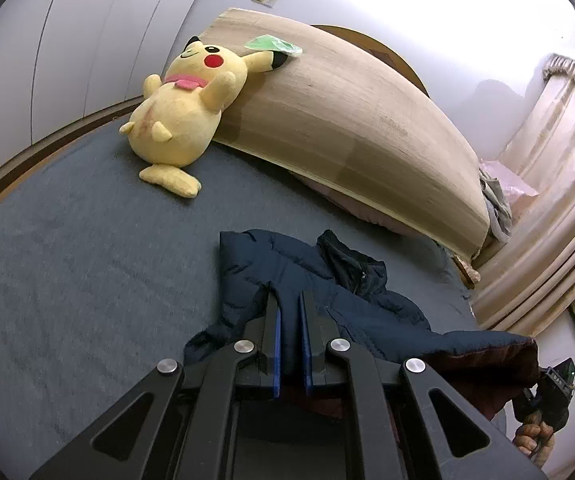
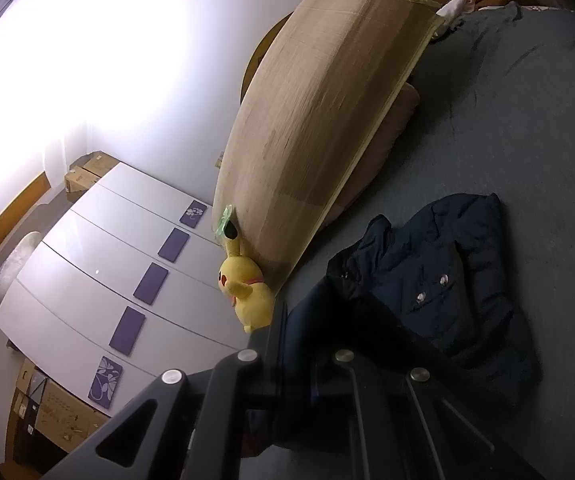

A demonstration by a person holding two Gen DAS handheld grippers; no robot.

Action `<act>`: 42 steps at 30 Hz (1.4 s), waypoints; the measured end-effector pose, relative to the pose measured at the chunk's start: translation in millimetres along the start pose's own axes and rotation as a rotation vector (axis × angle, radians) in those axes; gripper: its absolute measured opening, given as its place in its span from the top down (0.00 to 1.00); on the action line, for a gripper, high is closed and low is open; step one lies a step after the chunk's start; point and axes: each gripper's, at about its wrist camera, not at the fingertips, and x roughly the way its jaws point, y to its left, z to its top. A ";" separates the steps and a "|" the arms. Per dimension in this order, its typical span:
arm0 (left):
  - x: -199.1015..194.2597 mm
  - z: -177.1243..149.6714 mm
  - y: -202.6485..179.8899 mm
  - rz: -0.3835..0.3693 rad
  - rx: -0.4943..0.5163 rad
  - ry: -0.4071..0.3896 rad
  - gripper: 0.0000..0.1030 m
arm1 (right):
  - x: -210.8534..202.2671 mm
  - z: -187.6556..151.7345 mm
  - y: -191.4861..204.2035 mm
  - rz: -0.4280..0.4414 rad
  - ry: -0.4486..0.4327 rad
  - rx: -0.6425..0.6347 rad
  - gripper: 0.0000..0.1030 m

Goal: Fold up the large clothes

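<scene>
A navy puffer jacket (image 1: 351, 280) lies crumpled on the blue-grey bed (image 1: 67, 260). My left gripper (image 1: 290, 298) is shut on a fold of it, with navy cloth pinched between the blue pads. The jacket's edge stretches to the right and shows a maroon lining (image 1: 487, 364), beside a person's hand (image 1: 531, 440) on the other tool. In the right wrist view my right gripper (image 2: 307, 320) is shut on dark jacket cloth that drapes over its fingers and hides the tips. The rest of the jacket (image 2: 447, 280), with metal snaps, rests on the bed beyond.
A yellow plush toy (image 1: 183, 112) leans on a rolled bamboo mat (image 1: 347, 120) at the head of the bed. White wardrobe doors (image 2: 107, 260) line the far wall. Beige curtains (image 1: 547, 200) hang at the right, with cardboard boxes (image 2: 83, 176) near the wardrobe.
</scene>
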 end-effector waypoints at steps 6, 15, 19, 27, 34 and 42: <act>14.8 11.8 -4.1 0.007 0.017 0.002 0.92 | 14.1 11.9 -0.9 -0.016 0.001 -0.007 0.91; 37.1 37.8 -17.2 0.013 0.056 -0.010 0.92 | 31.8 33.7 -0.1 -0.019 -0.015 -0.009 0.91; 46.4 45.9 -22.3 0.012 0.064 -0.014 0.92 | 39.8 43.7 -0.3 -0.031 -0.020 -0.014 0.91; 69.7 47.0 -21.5 0.043 0.074 0.003 0.92 | 59.4 51.2 -13.8 -0.061 -0.007 -0.006 0.91; 89.4 47.6 -21.4 0.069 0.087 0.021 0.92 | 72.2 57.8 -21.1 -0.101 0.007 -0.009 0.91; 106.6 53.0 -22.7 0.089 0.109 0.036 0.92 | 84.0 63.8 -25.2 -0.128 0.011 -0.007 0.91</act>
